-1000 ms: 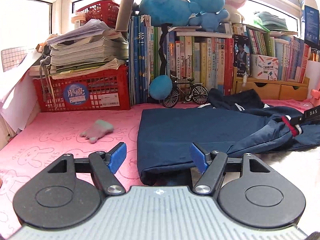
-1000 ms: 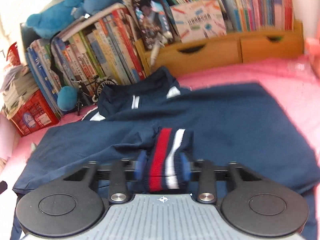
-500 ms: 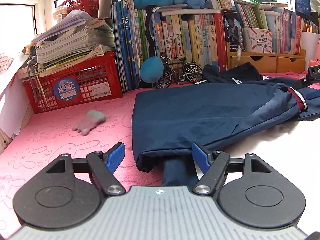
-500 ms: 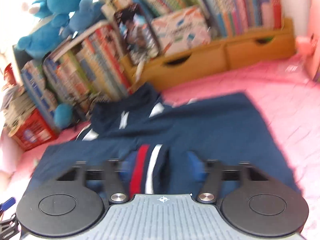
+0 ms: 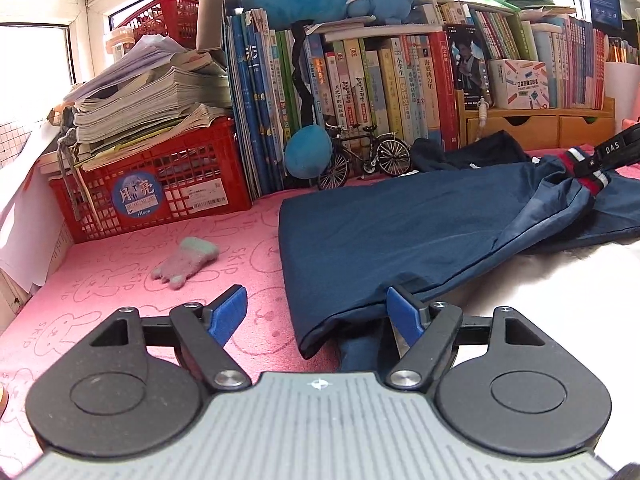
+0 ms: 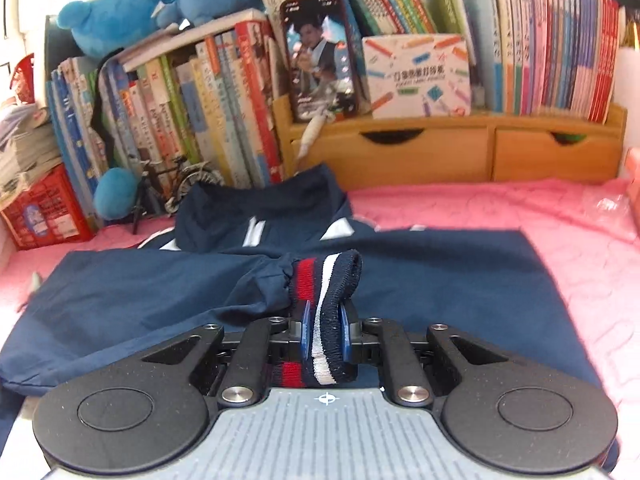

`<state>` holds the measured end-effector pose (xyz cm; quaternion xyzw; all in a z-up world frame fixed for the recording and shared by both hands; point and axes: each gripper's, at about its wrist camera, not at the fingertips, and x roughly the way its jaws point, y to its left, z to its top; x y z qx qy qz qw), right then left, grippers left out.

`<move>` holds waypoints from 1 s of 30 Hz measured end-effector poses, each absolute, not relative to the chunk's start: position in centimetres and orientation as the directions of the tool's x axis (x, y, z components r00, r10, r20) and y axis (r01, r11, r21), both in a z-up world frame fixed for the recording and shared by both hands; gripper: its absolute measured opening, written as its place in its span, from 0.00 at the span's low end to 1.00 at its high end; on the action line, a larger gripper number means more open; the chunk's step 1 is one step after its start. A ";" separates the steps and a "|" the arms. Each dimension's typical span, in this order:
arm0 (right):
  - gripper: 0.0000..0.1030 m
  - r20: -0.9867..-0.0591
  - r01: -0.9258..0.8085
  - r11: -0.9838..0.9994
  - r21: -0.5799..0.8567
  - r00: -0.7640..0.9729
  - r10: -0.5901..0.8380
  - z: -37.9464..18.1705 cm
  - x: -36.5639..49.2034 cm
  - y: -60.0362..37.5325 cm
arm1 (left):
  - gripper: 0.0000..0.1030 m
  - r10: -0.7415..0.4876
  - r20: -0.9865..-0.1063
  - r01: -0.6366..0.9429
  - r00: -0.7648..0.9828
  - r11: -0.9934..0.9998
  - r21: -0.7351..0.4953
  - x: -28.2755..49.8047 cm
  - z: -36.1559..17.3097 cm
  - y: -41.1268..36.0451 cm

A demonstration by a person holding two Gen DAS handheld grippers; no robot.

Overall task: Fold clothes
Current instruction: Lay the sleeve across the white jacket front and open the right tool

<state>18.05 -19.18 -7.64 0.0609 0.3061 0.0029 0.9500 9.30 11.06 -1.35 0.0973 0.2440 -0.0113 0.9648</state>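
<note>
Evidently folding is only begun: the right tool [image 6: 324, 330] is clamped on the striped cuff [image 6: 326, 280] of the navy jacket [image 6: 420, 280] spread ahead of it, while the left tool [image 5: 316, 314] stands apart over the jacket's near corner, hem and body unfolded.

My two grippers, one spread, one clamped.

My left gripper [image 5: 316, 314] sits low with its blue pads wide apart, holding nothing; my right gripper [image 6: 325, 328] is level, pads pinched tight on the striped cuff [image 6: 326, 280].
</note>
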 end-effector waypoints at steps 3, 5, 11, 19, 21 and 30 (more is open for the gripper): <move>0.16 -0.563 0.042 0.996 0.079 0.826 0.010 -7.5 18.6 -19.6 | 0.80 0.050 -0.488 0.067 0.871 0.973 0.220 9.8 -2.1 10.9; 0.17 -0.552 0.047 0.997 0.062 0.834 -0.005 -7.4 19.0 -20.0 | 0.80 0.096 -0.498 0.050 0.862 0.961 0.271 10.1 -2.6 10.9; 0.18 -0.573 0.067 0.997 -0.026 0.817 -0.070 -9.0 19.1 -19.7 | 0.89 0.188 -0.517 0.025 0.835 0.926 0.377 10.4 -3.4 11.9; 0.21 -0.586 0.086 0.996 -0.003 0.807 -0.072 -10.3 18.7 -20.6 | 0.86 0.087 -0.496 0.113 0.864 0.926 0.359 9.9 -2.1 10.5; 0.21 -0.585 0.087 0.996 -0.004 0.808 -0.073 -10.2 18.7 -20.6 | 0.86 0.106 -0.488 0.118 0.866 0.907 0.405 10.9 -2.7 9.7; 0.24 -0.577 0.097 0.993 -0.063 0.808 -0.115 -11.0 18.0 -20.9 | 0.93 0.117 -0.594 -0.011 0.796 0.984 0.178 13.6 -4.0 15.6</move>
